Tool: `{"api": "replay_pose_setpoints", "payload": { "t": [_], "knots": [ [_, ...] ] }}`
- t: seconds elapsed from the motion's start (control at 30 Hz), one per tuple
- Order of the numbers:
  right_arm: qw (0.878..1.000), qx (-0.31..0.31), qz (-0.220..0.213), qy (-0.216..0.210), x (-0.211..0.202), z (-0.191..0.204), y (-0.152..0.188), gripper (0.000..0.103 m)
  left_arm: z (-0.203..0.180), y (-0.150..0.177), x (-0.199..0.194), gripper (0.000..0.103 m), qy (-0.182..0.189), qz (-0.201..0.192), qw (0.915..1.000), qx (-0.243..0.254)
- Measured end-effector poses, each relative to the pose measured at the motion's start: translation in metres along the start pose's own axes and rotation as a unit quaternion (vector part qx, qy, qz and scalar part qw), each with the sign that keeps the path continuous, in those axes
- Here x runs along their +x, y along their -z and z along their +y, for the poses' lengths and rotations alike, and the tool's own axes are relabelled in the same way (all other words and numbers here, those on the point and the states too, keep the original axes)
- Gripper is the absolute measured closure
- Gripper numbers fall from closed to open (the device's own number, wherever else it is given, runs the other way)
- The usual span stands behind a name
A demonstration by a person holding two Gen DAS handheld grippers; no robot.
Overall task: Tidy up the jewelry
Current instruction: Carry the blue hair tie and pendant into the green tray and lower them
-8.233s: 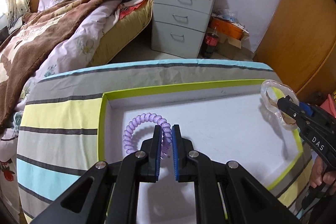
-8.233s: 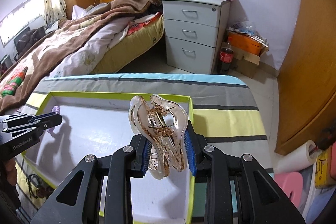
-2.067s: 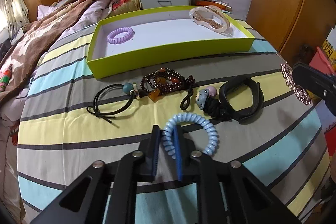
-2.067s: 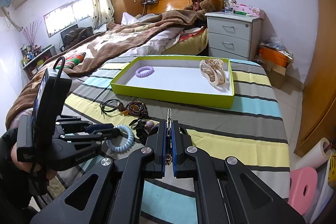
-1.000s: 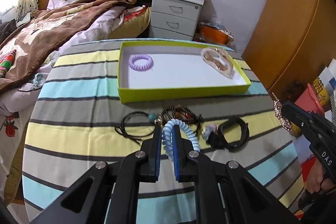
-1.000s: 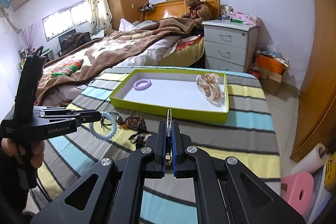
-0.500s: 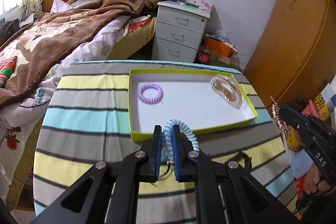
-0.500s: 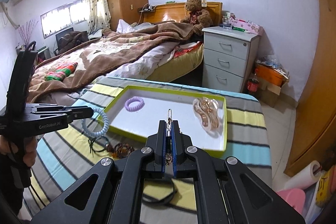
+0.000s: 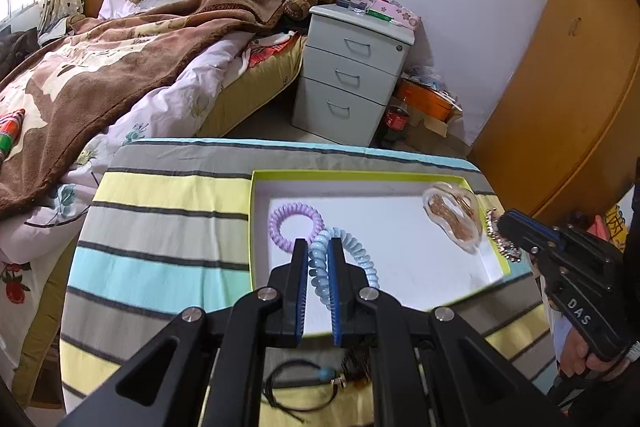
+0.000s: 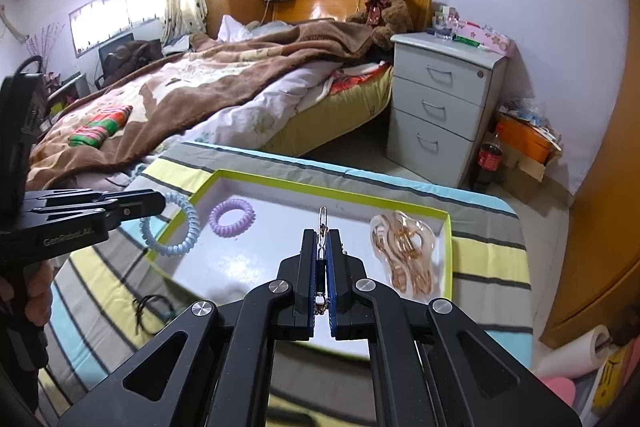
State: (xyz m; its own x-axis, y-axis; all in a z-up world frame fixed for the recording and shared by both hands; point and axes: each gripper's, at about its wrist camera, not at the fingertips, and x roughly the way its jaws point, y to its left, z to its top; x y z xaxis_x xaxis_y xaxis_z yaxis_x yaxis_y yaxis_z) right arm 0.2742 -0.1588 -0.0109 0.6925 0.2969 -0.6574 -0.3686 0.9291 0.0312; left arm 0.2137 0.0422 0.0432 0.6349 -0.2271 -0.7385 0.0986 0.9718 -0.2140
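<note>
A green-rimmed white tray (image 9: 352, 174) (image 10: 332, 190) sits on the striped table. In it lie a purple coil hair tie (image 9: 295, 221) (image 10: 232, 217) at the left and a clear amber claw clip (image 9: 452, 217) (image 10: 404, 247) at the right. My left gripper (image 9: 318, 247) (image 10: 160, 205) is shut on a light blue coil hair tie (image 9: 352, 255) (image 10: 172, 227), held above the tray's left front part. My right gripper (image 10: 321, 239) (image 9: 500, 223) is shut on a sparkly metal hair clip (image 10: 322, 219) (image 9: 500, 239), held over the tray's right front part.
A black cord hair tie with a teal bead (image 9: 312, 379) (image 10: 154, 307) and dark beads (image 9: 356, 367) lie on the striped cloth (image 9: 160, 227) in front of the tray. Beyond the table stand a bed (image 10: 200, 87) and a grey drawer unit (image 10: 444, 107).
Both grippers have moved forward over the tray with their loads. The tray now looks closer and the loose items on the cloth have slipped below my fingers.
</note>
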Motion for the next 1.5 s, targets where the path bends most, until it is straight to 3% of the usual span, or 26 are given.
{"api": "replay_pose_setpoints", "payload": {
  "t": [0.37, 0.73, 0.97, 1.5],
  "knots": [
    [0.998, 0.012, 0.050, -0.021, 0.057, -0.015, -0.015, 0.099, 0.011, -0.006, 0.044, 0.093, -0.010, 0.030, 0.9994, -0.014],
    [0.996, 0.009, 0.083, -0.014, 0.095, -0.018, -0.019, 0.099, 0.014, 0.001, 0.066, 0.093, -0.017, 0.051, 0.9985, -0.010],
    [0.995, 0.007, 0.101, -0.011, 0.107, -0.017, -0.020, 0.099, 0.017, 0.005, 0.072, 0.093, -0.024, 0.057, 0.9980, -0.008],
    [0.995, 0.008, 0.096, -0.004, 0.110, -0.015, -0.021, 0.099, 0.019, 0.007, 0.077, 0.092, -0.023, 0.065, 0.9976, -0.010]
  ]
}}
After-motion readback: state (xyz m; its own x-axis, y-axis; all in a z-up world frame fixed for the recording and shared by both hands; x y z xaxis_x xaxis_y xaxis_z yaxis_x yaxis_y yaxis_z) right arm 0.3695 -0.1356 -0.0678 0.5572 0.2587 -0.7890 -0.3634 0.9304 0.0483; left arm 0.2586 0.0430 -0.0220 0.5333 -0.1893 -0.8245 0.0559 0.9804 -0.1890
